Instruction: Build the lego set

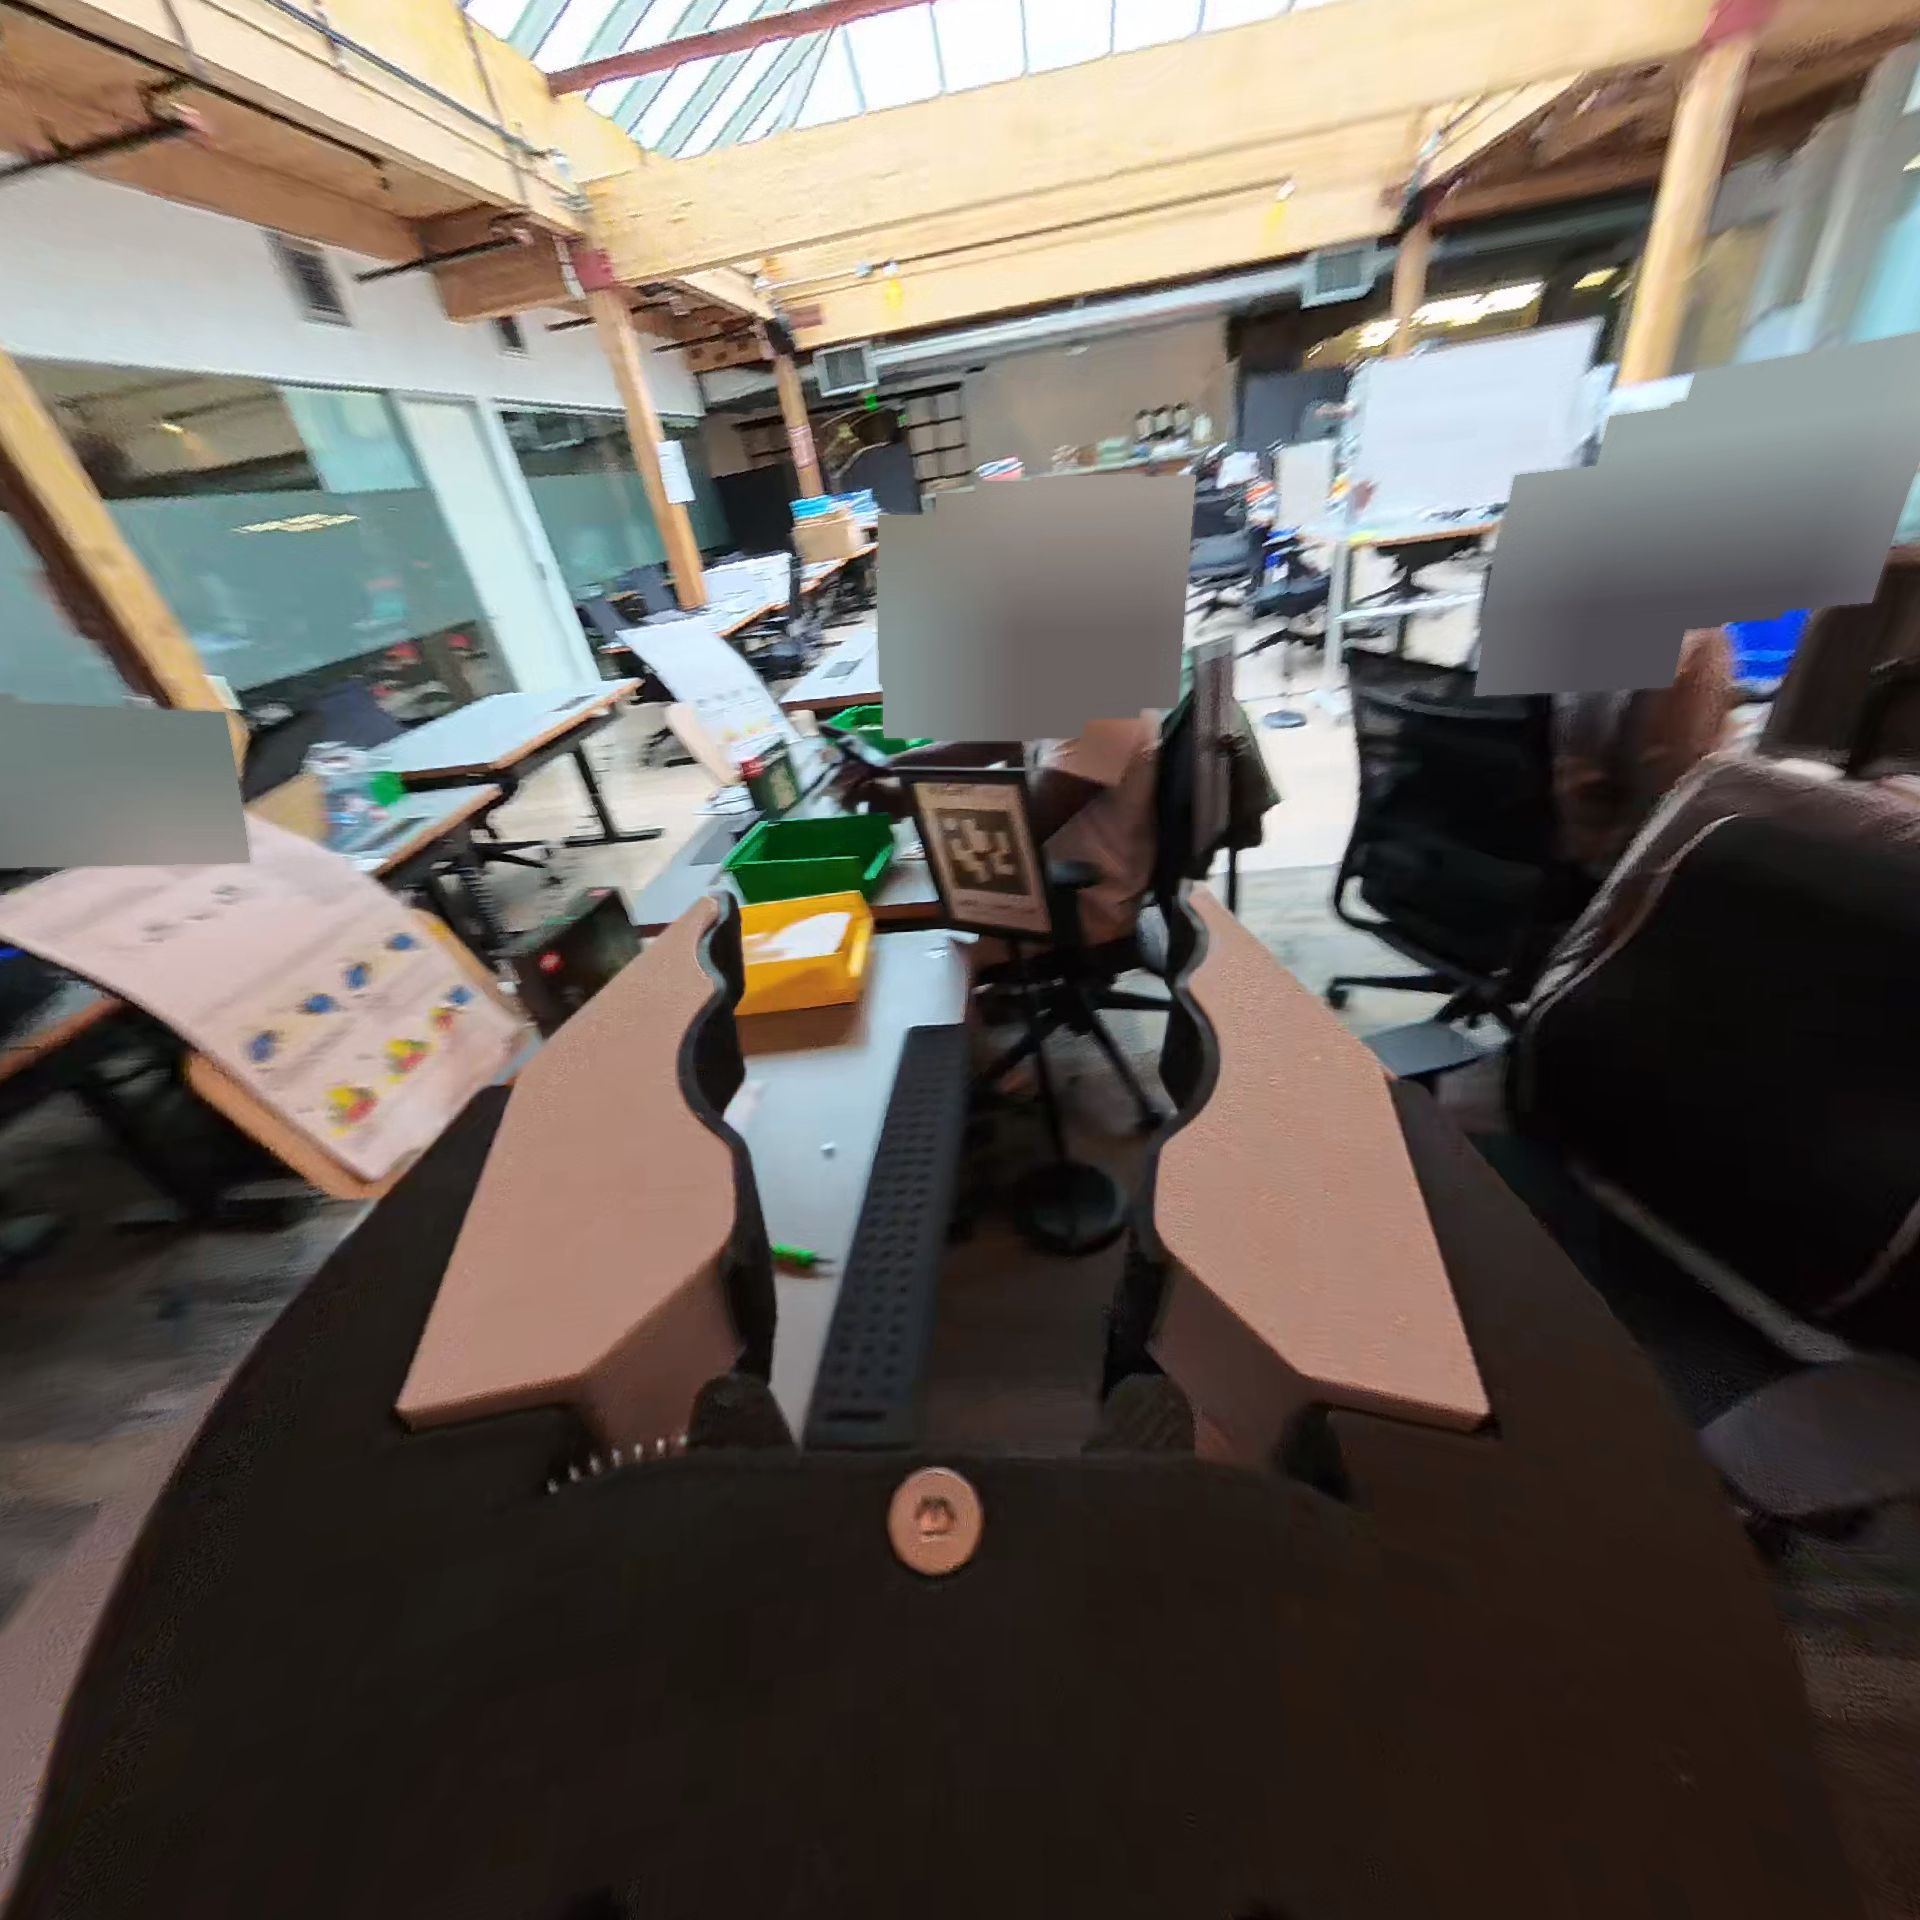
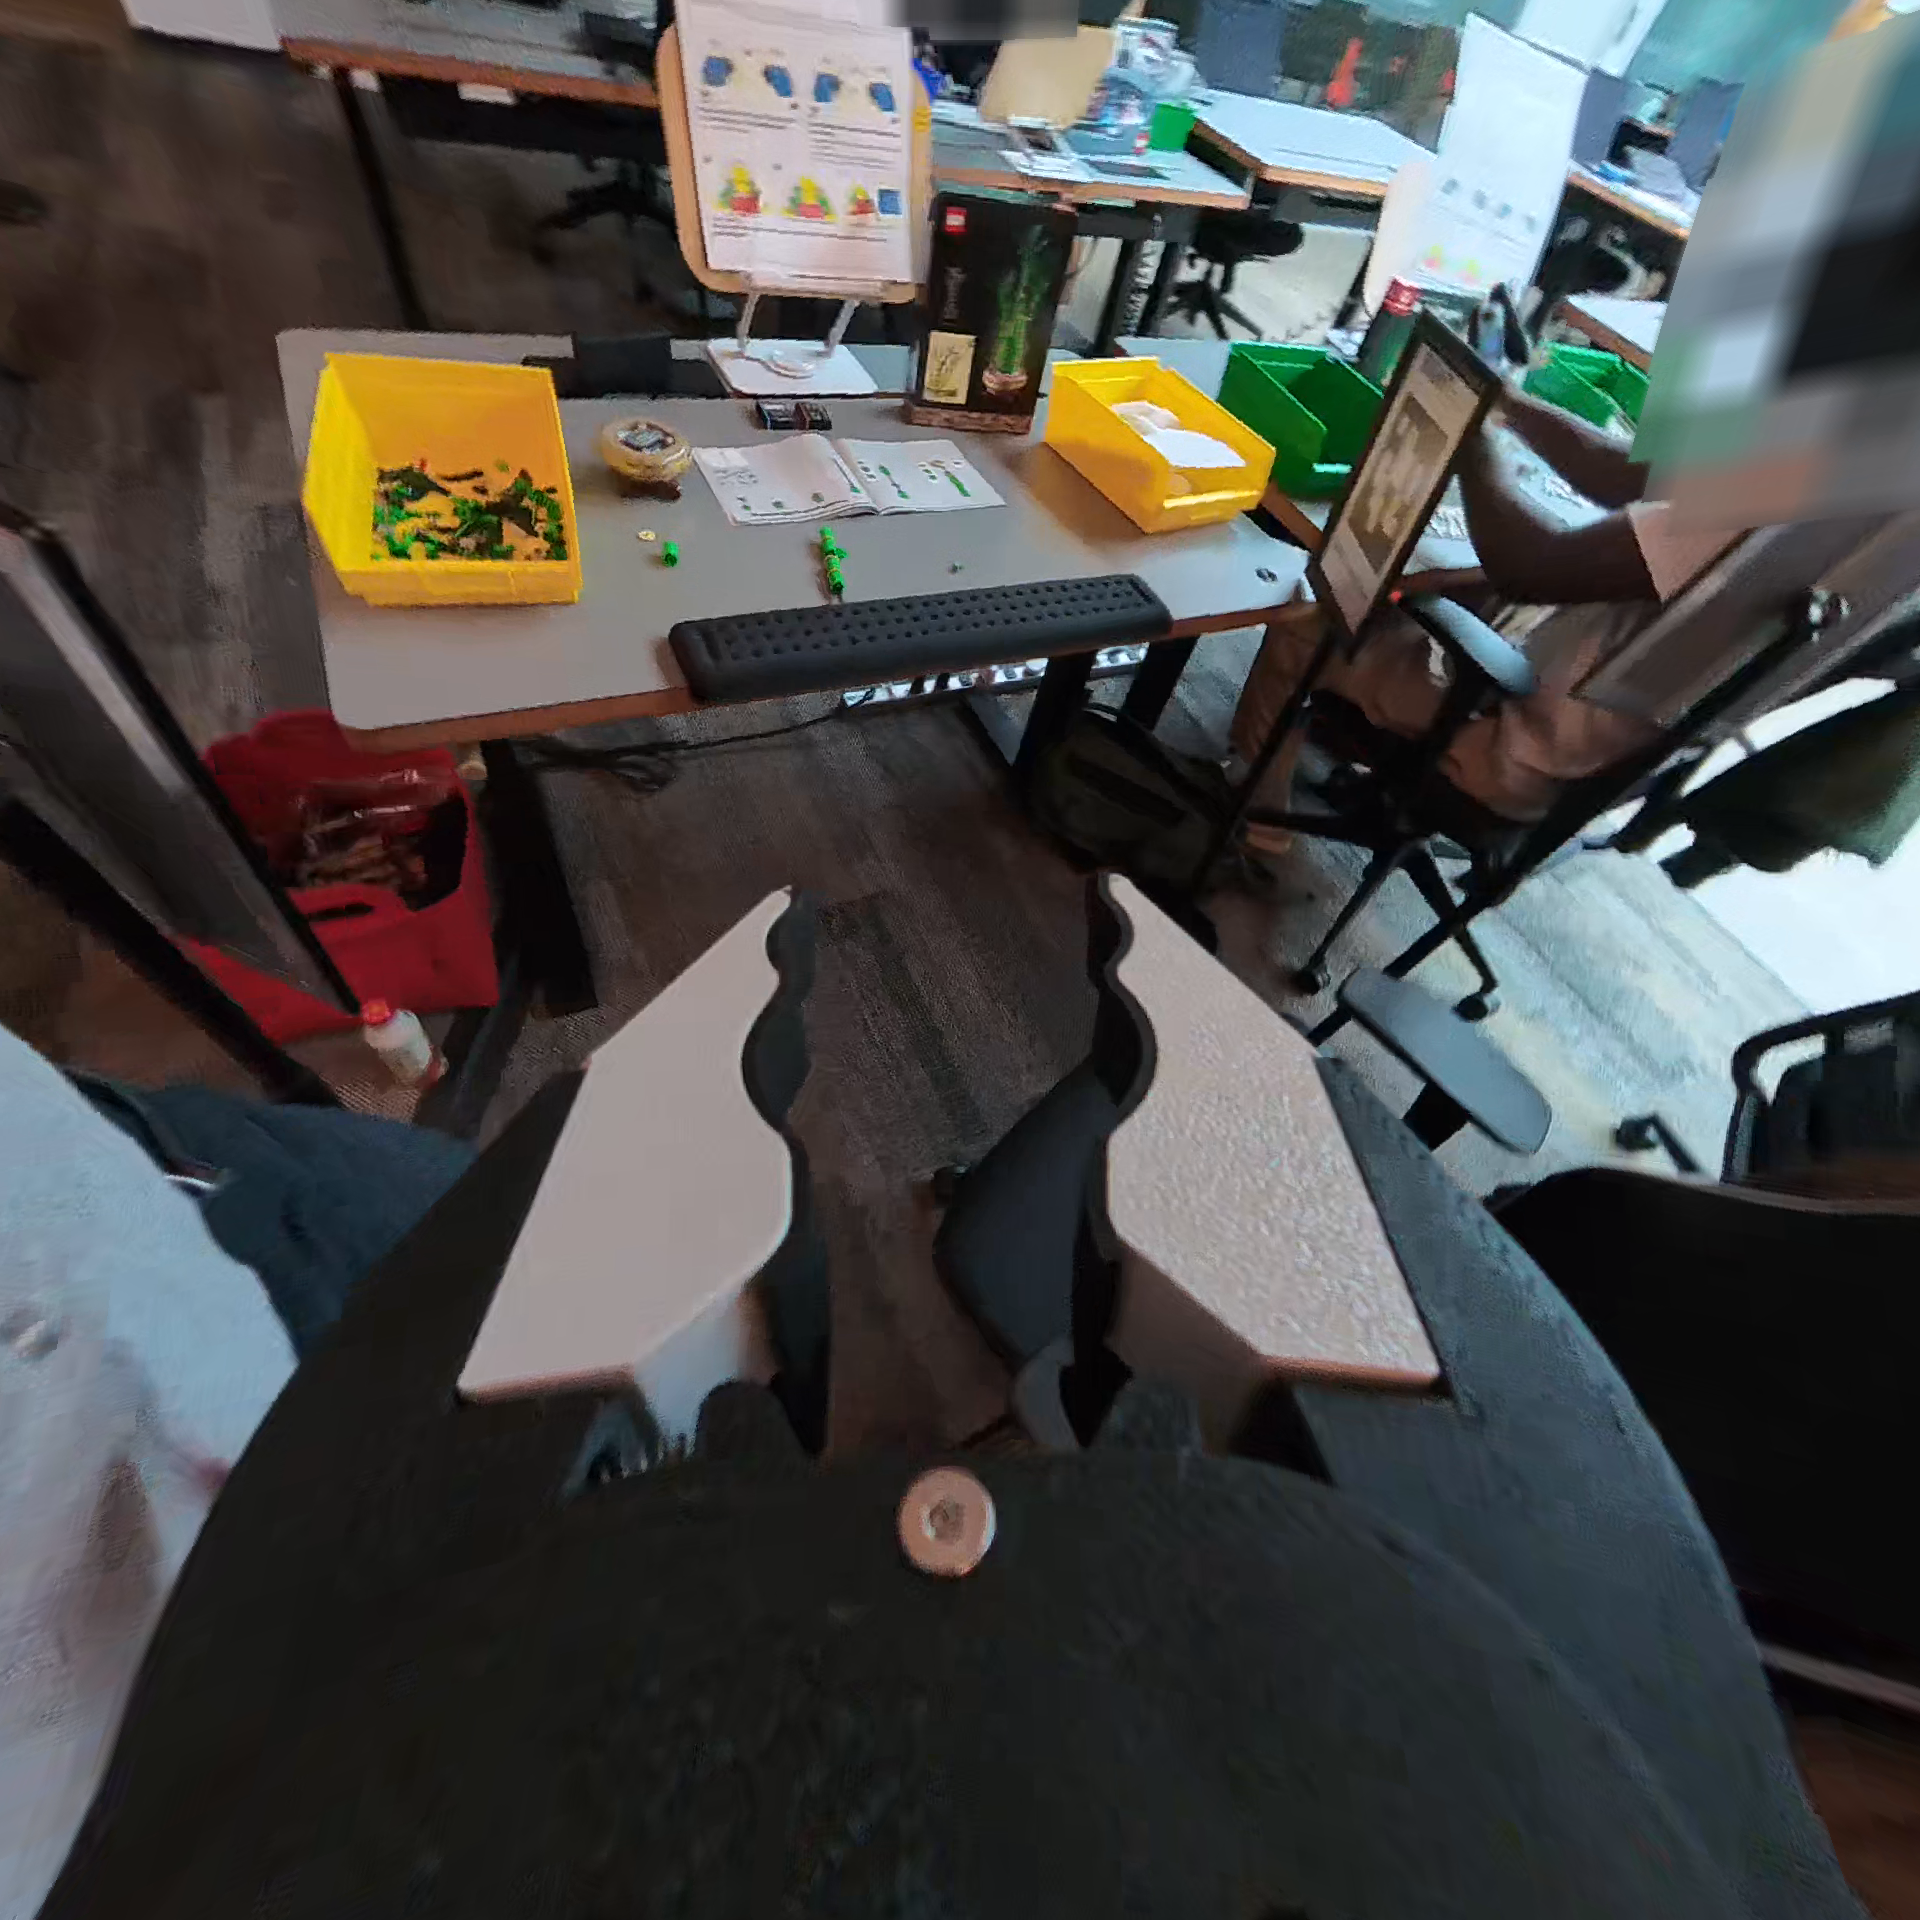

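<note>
Grey desk (image 2: 520,644) sitting well ahead, short green lego stalk (image 2: 829,559) lying lengthwise away from both wide-open, empty hand-held grippers (image 2: 951,914) (image 1: 961,925).

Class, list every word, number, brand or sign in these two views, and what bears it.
No writing is quoted here; these things bear it:
Open booklet on the table: too small to read.
Dark box behind it: small logo and print, blurred.
Upright sheet behind the booklet: too small.
Framed board beside the table: black-and-white pattern, print blurred.
</note>
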Demonstrator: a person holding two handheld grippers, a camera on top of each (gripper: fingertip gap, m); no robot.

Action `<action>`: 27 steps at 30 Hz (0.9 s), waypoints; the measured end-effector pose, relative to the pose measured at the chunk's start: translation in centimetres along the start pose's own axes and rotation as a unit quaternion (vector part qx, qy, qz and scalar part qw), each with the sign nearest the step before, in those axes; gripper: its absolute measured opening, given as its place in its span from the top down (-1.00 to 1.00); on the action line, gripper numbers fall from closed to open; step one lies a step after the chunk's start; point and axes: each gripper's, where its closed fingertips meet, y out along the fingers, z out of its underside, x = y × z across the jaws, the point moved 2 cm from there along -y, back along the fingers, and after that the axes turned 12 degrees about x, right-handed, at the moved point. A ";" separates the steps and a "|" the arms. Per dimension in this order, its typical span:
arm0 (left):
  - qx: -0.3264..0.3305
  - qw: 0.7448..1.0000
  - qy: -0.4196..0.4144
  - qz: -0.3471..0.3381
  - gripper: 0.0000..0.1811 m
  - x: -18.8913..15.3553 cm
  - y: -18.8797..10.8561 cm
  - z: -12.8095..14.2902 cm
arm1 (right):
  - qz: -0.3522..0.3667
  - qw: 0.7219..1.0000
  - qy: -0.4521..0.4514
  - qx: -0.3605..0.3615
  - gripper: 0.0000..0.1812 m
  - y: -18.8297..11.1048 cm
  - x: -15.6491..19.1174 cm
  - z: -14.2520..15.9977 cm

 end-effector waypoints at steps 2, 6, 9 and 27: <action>0.003 0.999 0.015 -0.035 0.14 -0.5 -0.5 -0.6 | -0.013 1.000 -0.024 -0.011 0.41 2.3 -2.6 -1.4; 0.013 0.998 -0.006 -0.057 0.17 -0.1 0.2 -0.5 | -0.072 0.996 -0.025 -0.044 0.37 8.4 -6.3 -4.9; 0.023 0.997 -0.028 -0.063 0.15 2.3 1.9 -0.3 | -0.081 0.993 -0.062 -0.051 0.26 13.7 -9.1 -7.4; 0.127 0.961 -0.130 -0.209 0.22 13.4 14.1 3.2 | -0.168 0.961 -0.168 -0.144 0.52 48.2 -23.8 -30.7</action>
